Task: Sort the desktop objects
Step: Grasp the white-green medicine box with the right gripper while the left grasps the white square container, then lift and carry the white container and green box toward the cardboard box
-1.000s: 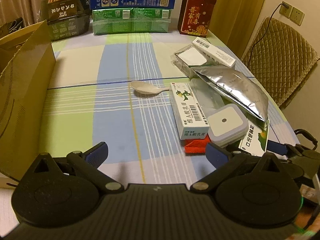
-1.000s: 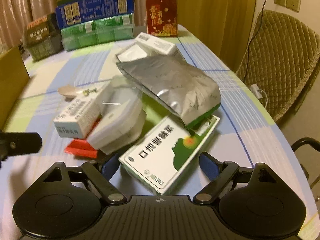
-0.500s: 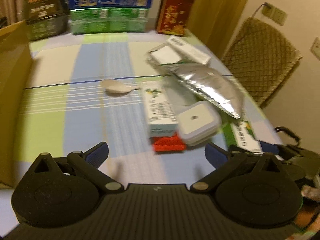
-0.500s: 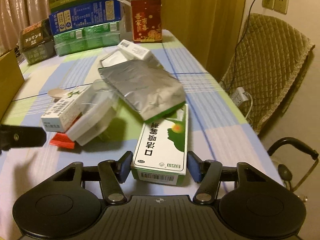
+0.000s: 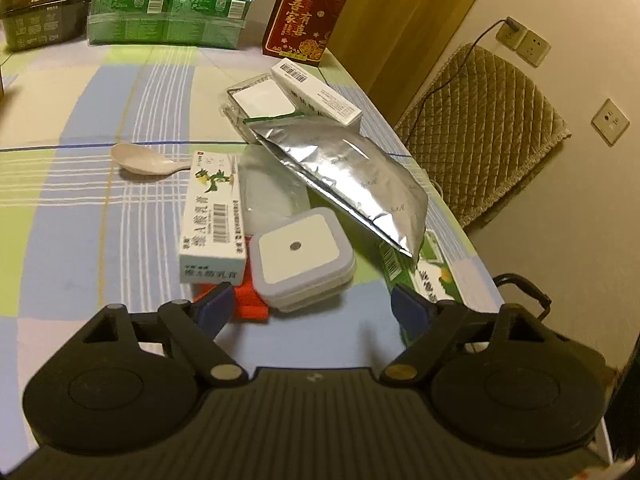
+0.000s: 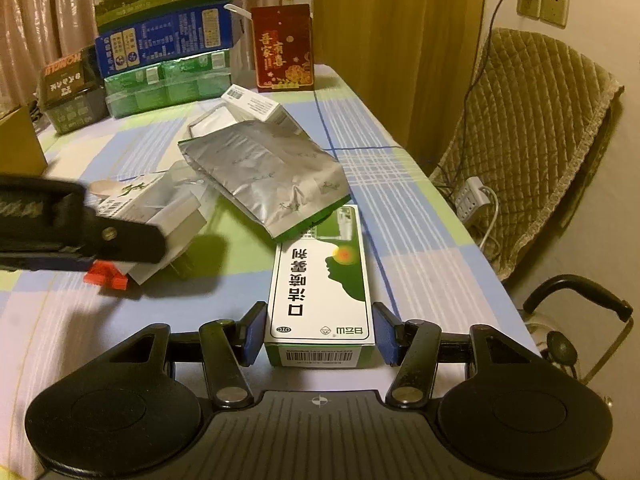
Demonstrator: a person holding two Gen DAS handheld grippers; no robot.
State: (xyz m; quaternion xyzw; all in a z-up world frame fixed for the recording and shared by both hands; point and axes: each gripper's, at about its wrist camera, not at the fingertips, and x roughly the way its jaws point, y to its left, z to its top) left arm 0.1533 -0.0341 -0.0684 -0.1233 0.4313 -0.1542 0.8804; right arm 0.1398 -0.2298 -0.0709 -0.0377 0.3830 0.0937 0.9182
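My right gripper (image 6: 320, 334) is shut on the near end of a green-and-white medicine box (image 6: 320, 276); both blue pads press its sides. The box's far end lies under a silver foil pouch (image 6: 264, 176). My left gripper (image 5: 310, 304) hovers just in front of a square white lidded container (image 5: 298, 250). Its jaws are closing and the pads touch nothing. A white ointment box (image 5: 212, 216) lies left of the container, and a red item (image 5: 248, 300) pokes out beneath both. A pale spoon (image 5: 144, 160) rests farther back. The left gripper (image 6: 80, 232) also shows in the right wrist view.
A long white box (image 5: 316, 92) and a clear case (image 5: 260, 100) lie behind the pouch. Stacked cartons (image 5: 168, 20) and a red gift box (image 5: 304, 20) line the table's far end. A cardboard box (image 6: 18, 144) stands left. A quilted chair (image 6: 532, 140) is beyond the right edge.
My right gripper closed on the green-and-white box, which turned lengthwise and slid toward me from under the pouch. My left gripper swung right toward the square container and its jaws narrowed.
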